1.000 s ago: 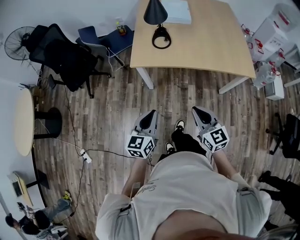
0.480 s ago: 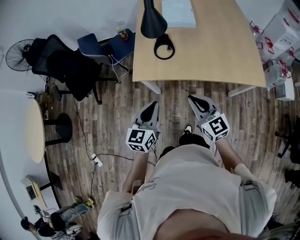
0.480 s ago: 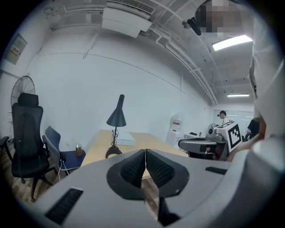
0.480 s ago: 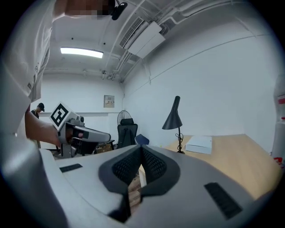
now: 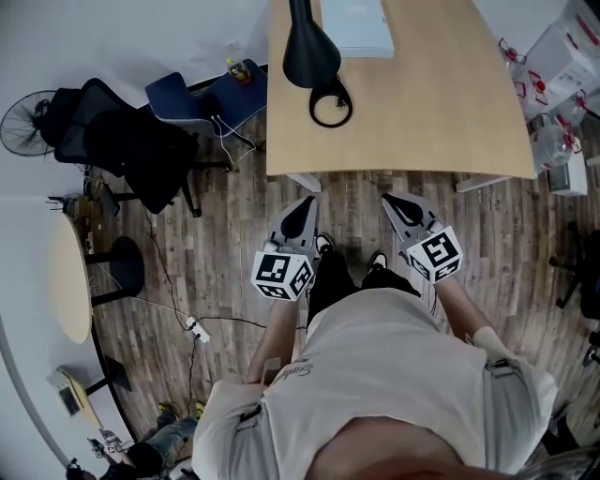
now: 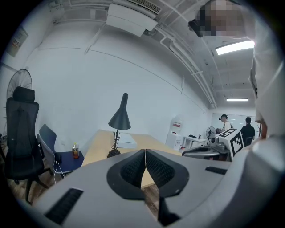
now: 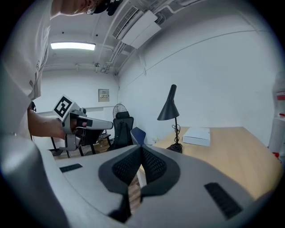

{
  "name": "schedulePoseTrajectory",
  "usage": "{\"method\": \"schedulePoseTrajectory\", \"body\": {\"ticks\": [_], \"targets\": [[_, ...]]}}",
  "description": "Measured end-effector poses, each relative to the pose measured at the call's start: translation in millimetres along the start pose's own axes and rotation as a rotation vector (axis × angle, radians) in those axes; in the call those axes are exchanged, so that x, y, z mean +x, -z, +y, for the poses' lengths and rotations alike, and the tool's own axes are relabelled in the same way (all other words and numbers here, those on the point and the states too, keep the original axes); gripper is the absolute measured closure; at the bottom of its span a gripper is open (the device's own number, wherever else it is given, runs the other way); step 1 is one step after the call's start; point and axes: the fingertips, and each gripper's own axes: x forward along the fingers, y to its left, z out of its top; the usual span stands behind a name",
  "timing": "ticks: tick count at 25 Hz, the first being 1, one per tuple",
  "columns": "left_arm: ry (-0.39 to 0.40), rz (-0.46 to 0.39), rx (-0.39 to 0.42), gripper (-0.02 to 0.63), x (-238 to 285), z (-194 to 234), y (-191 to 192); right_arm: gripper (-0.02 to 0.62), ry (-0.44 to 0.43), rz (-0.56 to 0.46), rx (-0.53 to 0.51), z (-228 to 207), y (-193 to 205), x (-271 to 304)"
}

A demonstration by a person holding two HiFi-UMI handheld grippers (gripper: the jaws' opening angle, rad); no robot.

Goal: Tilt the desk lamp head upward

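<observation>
A black desk lamp stands at the left end of the wooden desk; its cone head points downward above the round base. Both grippers are held over the floor short of the desk's front edge, well apart from the lamp. My left gripper is shut with nothing in it, and so is my right gripper. The left gripper view shows the lamp head far beyond the closed left gripper. In the right gripper view the lamp head is right of the closed right gripper.
A flat white box lies on the desk behind the lamp. Black office chairs and a blue chair stand left of the desk, with a fan and a round table beyond. White boxes sit at right. A cable and power strip lie on the floor.
The person has stepped toward the desk: desk and lamp now sit lower and nearer in the head view. Both grippers stay shut in front of the body, closer to the desk edge.
</observation>
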Motion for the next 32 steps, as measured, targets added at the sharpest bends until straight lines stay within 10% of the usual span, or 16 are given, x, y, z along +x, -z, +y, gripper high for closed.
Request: {"method": "schedulePoseTrajectory", "body": {"ticks": [10, 18, 32], "targets": [[0.152, -0.015, 0.017, 0.591, 40.7, 76.2, -38.8, 0.600, 0.138, -0.014, 0.006, -5.7, -39.0, 70.2], [0.255, 0.023, 0.047, 0.591, 64.9, 124.7, -49.7, 0.600, 0.246, -0.083, 0.226, -10.8, -47.9, 121.2], [0.230, 0.064, 0.001, 0.591, 93.0, 142.7, -36.9, 0.600, 0.279, 0.008, 0.264, -40.8, -15.3, 138.5]]}}
